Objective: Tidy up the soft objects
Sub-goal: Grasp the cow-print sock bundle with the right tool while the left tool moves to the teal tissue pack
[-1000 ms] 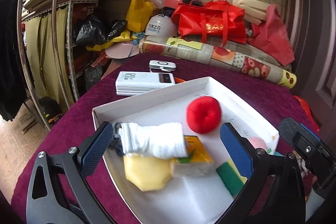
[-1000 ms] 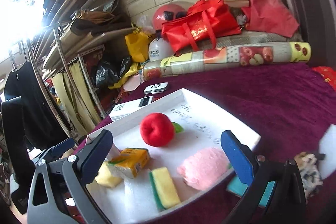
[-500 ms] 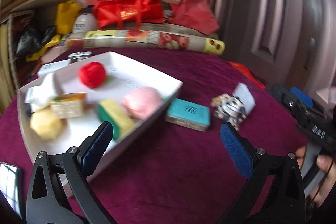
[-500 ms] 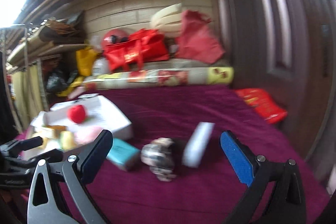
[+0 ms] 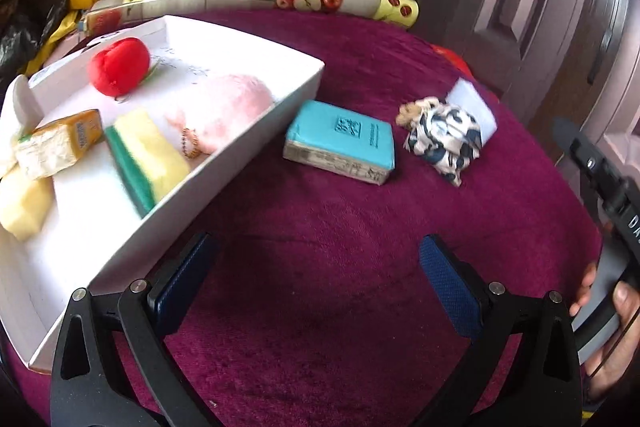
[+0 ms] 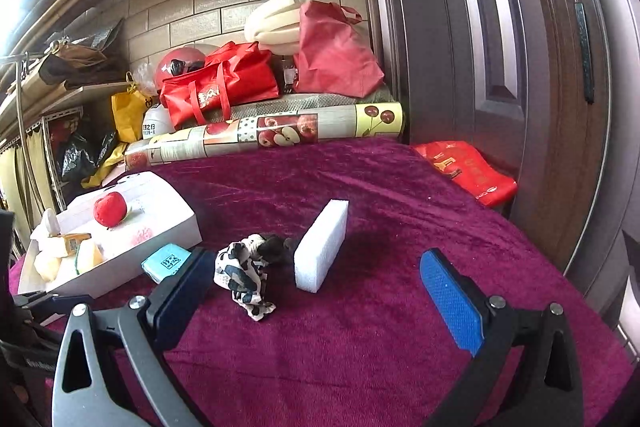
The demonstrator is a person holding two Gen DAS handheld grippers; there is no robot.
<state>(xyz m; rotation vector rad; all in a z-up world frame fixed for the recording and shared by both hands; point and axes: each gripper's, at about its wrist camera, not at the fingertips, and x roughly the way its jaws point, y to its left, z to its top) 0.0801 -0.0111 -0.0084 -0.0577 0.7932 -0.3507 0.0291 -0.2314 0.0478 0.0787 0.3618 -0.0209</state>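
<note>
Lying loose on the maroon surface [image 6: 380,195]: cloth [image 6: 244,273], white foam [image 6: 322,245] and teal pack [image 5: 340,141].
Cloth sits ahead of the right fingers [image 6: 450,295], foam touching its far side; both grippers' fingers spread wide, empty. Tray [image 5: 248,143] lies ahead-left of the left fingers [image 5: 182,281].

White tray [image 5: 240,151]: near corner cut off at left frame edge. White foam block [image 5: 472,103]: mostly hidden behind patterned cloth [image 5: 442,135]. Yellow sponge [image 5: 24,207]: partly cropped at left edge. Print on teal packet [image 6: 166,261]: too small to read. Writing on tray floor: illegible.
</note>
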